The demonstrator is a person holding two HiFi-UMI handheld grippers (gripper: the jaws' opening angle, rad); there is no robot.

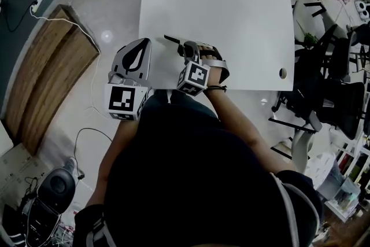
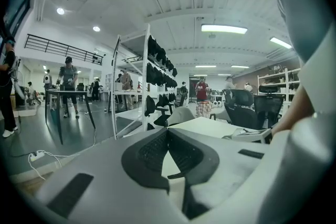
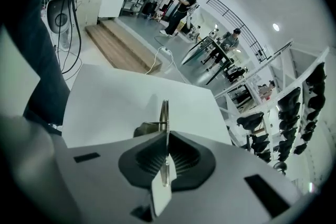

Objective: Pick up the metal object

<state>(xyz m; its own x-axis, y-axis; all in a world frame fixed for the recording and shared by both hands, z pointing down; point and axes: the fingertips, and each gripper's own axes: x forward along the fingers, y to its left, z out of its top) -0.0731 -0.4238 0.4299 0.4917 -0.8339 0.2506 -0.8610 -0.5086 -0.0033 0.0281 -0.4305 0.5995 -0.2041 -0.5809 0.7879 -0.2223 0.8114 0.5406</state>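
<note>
Nearest us, our left gripper hangs beside the table's near corner, jaws together and empty, parked out of the way. Just beyond, our right gripper pinches the thin metal object edge-on between its pads. It tilts downward, and the strip seems just clear of the white table.

Left gripper: grey body, black ribbed pads, tips meeting, nothing between them. Beyond it: white flat tabletop, black mesh office chairs, white shelving rack of dark items, people standing far back.
</note>
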